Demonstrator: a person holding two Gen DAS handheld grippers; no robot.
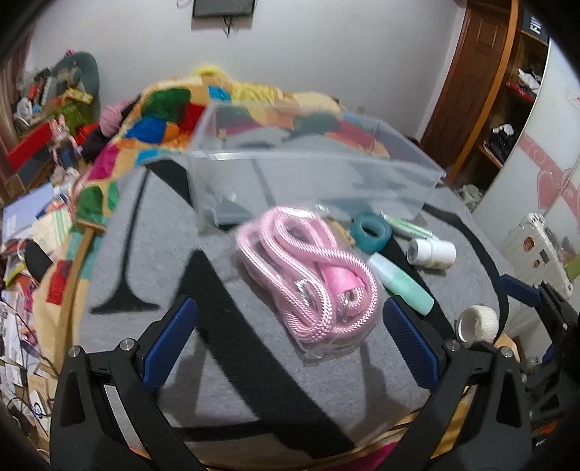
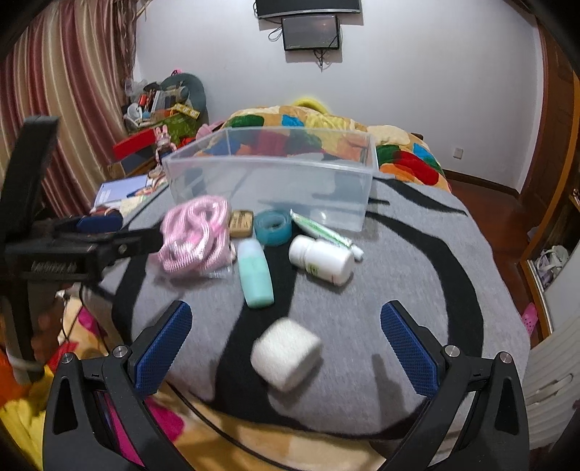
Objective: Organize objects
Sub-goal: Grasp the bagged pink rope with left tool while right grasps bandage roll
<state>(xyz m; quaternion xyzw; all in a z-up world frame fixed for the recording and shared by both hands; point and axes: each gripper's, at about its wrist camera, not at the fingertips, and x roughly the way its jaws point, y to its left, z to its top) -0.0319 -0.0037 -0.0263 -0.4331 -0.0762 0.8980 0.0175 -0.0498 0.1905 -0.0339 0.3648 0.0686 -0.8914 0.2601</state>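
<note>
Lying on a grey blanket (image 1: 145, 224) on the bed, a bagged pink cord (image 1: 308, 275) is framed just ahead of the wide, empty left gripper (image 1: 290, 337). Judged light, soft and slippery, it is best pinched across its coiled middle. A white roll (image 2: 286, 353) sits between the wide right gripper (image 2: 286, 342) fingers. The clear bin (image 2: 268, 181) is seen beyond.

- A patchwork quilt (image 2: 406, 159) in many colours lies on the far part of the bed.
- A dark screen (image 2: 311, 32) hangs on the far white wall.
- Striped curtains (image 2: 69, 94) hang far left.
- A wooden shelf unit (image 1: 507, 101) stands right.
</note>
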